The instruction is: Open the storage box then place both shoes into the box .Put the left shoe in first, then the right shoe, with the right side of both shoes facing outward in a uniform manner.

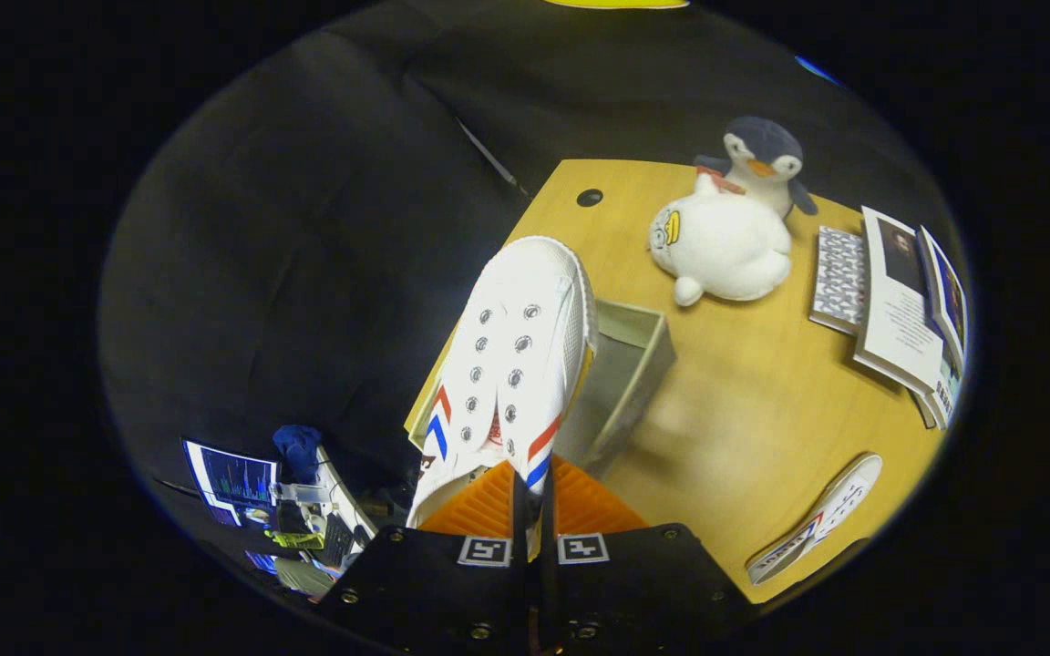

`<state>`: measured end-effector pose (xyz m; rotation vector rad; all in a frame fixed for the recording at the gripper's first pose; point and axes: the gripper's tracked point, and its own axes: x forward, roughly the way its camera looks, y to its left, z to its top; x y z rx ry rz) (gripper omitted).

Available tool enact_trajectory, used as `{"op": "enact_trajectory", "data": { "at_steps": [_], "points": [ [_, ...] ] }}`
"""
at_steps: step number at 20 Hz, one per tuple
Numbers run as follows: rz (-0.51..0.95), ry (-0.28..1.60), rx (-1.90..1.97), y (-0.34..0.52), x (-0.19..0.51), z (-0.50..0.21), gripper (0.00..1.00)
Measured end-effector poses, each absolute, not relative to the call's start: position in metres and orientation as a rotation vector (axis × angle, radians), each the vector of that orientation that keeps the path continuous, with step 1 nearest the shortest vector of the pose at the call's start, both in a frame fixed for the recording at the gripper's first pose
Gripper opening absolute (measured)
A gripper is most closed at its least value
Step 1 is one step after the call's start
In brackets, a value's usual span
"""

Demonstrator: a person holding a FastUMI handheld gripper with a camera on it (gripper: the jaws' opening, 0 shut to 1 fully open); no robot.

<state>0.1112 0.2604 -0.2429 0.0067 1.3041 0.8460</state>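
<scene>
Shoe in hand: I have a white canvas shoe (516, 364) pinched by the edge of its collar, heel end at the fingers, toe pointing straight ahead of them.
Jaws: my gripper (532, 497) is clamped on that collar, both fingers pressed together with only the thin fabric between.
Key relation: the shoe's long axis runs along the fingers' line, and its toe hangs over the near wall of the open storage box (630, 369), which lies just beyond and slightly right of it.
Shoe's look: white upper, two rows of metal eyelets, no laces, red and blue chevrons on both flanks (which foot it is, I cannot tell).
Box: grey, lid off, interior largely hidden behind the shoe.
Other shoe: the second shoe (817, 519) lies on its side on the wooden table (744, 419), well right of the fingers.
Beyond: a plush penguin (730, 237) and a stack of books (899, 310) sit past the box.
Judgement: lowering toe-first into the box comes next, I think.
</scene>
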Motion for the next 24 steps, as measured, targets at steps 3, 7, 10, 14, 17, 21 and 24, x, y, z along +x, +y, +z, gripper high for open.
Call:
{"op": "enact_trajectory", "data": {
  "at_steps": [3, 7, 10, 14, 17, 21, 24],
  "points": [
    [0.837, 1.345, -0.09, 0.285, 0.11, -0.274, 0.04],
    [0.765, 1.379, -0.203, 0.301, 0.111, -0.311, 0.04],
    [0.781, 1.4, -0.137, 0.317, 0.107, -0.311, 0.22],
    [0.803, 1.338, -0.17, 0.312, 0.116, -0.289, 0.67],
    [0.805, 1.314, -0.157, 0.304, 0.117, -0.274, 0.8],
    [0.8, 1.293, -0.12, 0.287, 0.12, -0.254, 0.8],
    [0.784, 1.288, -0.089, 0.267, 0.123, -0.246, 0.8]
  ]
}}
